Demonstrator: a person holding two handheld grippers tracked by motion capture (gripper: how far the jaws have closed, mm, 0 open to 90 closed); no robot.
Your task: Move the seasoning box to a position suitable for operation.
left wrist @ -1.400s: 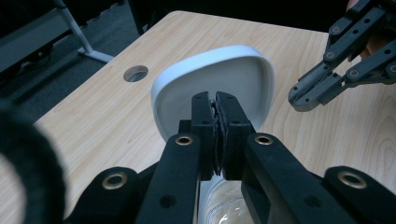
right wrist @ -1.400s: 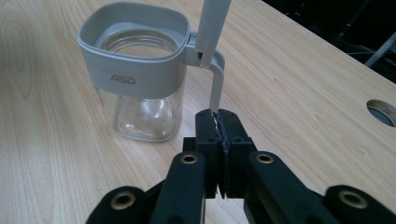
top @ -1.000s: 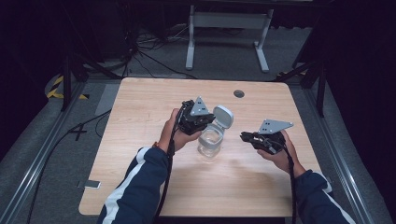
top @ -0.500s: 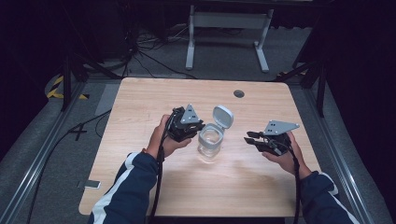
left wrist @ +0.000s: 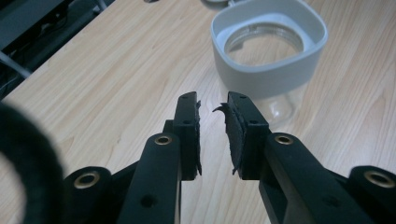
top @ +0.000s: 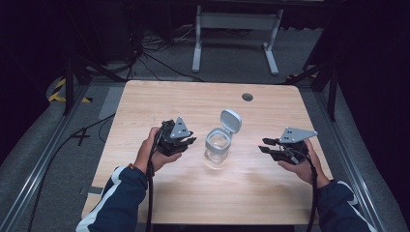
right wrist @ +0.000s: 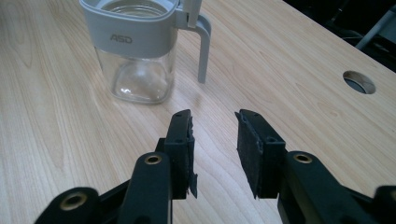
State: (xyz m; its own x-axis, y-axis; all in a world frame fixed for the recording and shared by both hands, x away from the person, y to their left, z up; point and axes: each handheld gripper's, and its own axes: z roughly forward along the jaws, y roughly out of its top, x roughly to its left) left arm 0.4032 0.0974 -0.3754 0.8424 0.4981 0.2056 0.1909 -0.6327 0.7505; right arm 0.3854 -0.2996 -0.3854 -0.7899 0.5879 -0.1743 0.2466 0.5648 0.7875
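Jar stood mid-table, lid flipped up, apparently empty. Left gripper — jaws narrowly parted — and right gripper — jaws wider — held nothing. A careless sideways nudge could topple it.

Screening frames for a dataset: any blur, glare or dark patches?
High view: the table is lit, its surroundings nearly black. Left gripper view: a dark blurred shape at bottom left; the jar sharp. Right gripper view: small bright reflections in the jar's glass; the jaws' near ends soft.

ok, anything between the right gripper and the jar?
Nothing: bare wood tabletop between the right gripper and the jar, clear in the right gripper view.
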